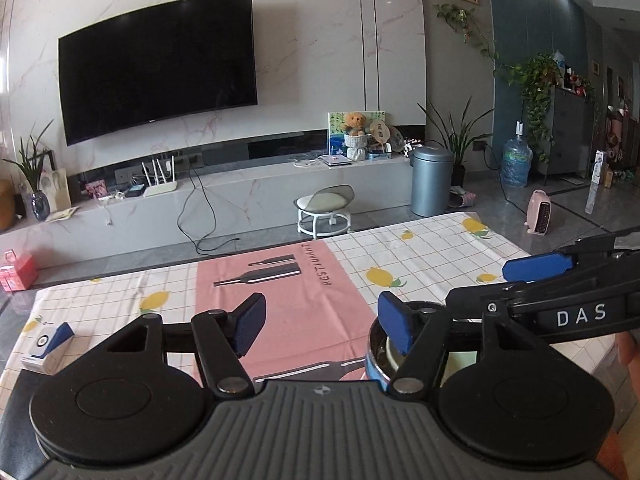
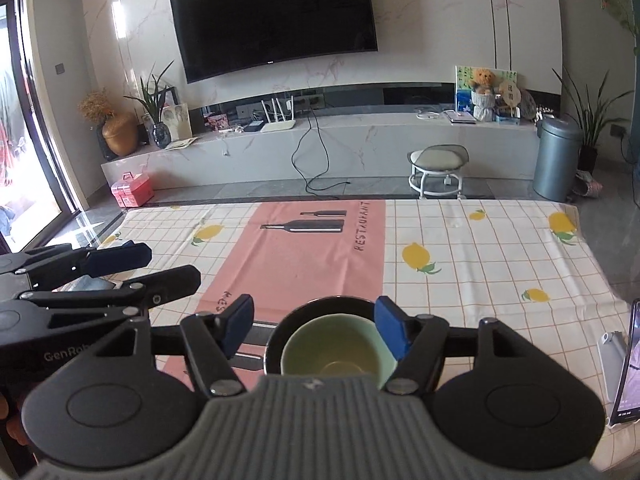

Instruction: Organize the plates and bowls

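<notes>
Pale green glazed ceramic bowl (image 2: pixel 340 350) sits nested inside a dark, glossy round bowl (image 2: pixel 280 332) near the counter's (image 2: pixel 480 248) near edge, the pair resting where the pink placemat printed with bottles and the word "RESTAURANT" (image 2: pixel 304 256) meets the lemon-patterned checked tablecloth (image 2: pixel 460 280). The green bowl looks empty, its inside bare down to the base; nothing else is seen in the dark bowl around it. The right hand-held gripper (image 2: pixel 316 326) hangs above the stack with its blue-padded fingers spread wide to either side, touching neither bowl, a stance that suggests the nesting is done and the bowls are left to stand on their own. The left hand-held gripper (image 1: pixel 324 324) is likewise spread and empty, held just beside its partner over the placemat, with the stack's dark rim (image 1: pixel 374 332) partly hidden behind its right pad. No plates are in view. A small white and blue box (image 1: pixel 48 346) lies near the counter's left edge
</notes>
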`<state>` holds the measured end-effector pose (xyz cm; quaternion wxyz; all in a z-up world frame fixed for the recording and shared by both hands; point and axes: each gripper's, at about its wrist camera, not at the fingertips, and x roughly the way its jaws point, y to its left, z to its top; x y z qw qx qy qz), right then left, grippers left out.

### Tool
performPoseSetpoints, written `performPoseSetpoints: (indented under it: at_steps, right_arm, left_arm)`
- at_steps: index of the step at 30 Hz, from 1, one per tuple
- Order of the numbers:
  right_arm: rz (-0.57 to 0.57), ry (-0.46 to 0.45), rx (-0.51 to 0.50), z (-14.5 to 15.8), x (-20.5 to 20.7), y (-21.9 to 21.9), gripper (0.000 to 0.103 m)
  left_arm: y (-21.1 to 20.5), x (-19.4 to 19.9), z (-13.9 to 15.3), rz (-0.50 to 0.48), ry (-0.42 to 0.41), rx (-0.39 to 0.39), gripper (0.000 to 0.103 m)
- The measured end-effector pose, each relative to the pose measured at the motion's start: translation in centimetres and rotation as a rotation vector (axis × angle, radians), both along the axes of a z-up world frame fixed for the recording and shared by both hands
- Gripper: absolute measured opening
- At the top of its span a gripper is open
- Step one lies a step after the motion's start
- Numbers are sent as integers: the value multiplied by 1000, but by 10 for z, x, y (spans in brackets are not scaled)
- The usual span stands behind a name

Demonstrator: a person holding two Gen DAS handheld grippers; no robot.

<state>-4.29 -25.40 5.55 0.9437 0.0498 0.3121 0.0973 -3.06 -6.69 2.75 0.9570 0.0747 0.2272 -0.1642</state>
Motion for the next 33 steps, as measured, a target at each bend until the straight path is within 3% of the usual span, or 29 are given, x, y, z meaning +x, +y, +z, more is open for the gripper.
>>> performPoseSetpoints:
  at_steps: [4, 10, 12, 15, 21, 33]
  right_arm:
    - [-15, -32, -55, -3, -19, 11, 77]
    - [-85, -66, -79, -18, -46, 22, 82]
    - [-109, -79, -91, -24, -54, 27, 88]
    - [-136, -81, -80, -33, -63, 32, 88]
    - [-178, -94, -103, -50, -74, 40, 89]
    - [-179, 34, -118, -82, -64, 43, 90]
  left_arm:
    - [11, -14, -2, 85, -1, -15, 86]
    - [18, -29, -13, 232, -26, 55, 88]
    - [23, -31, -19, 248, 8, 48, 89]
    - [33, -34, -30, 257, 72, 27, 89]
    - [43, -40, -52, 271, 124, 61, 89]
    - [48, -34, -75, 296, 209, 77, 89]
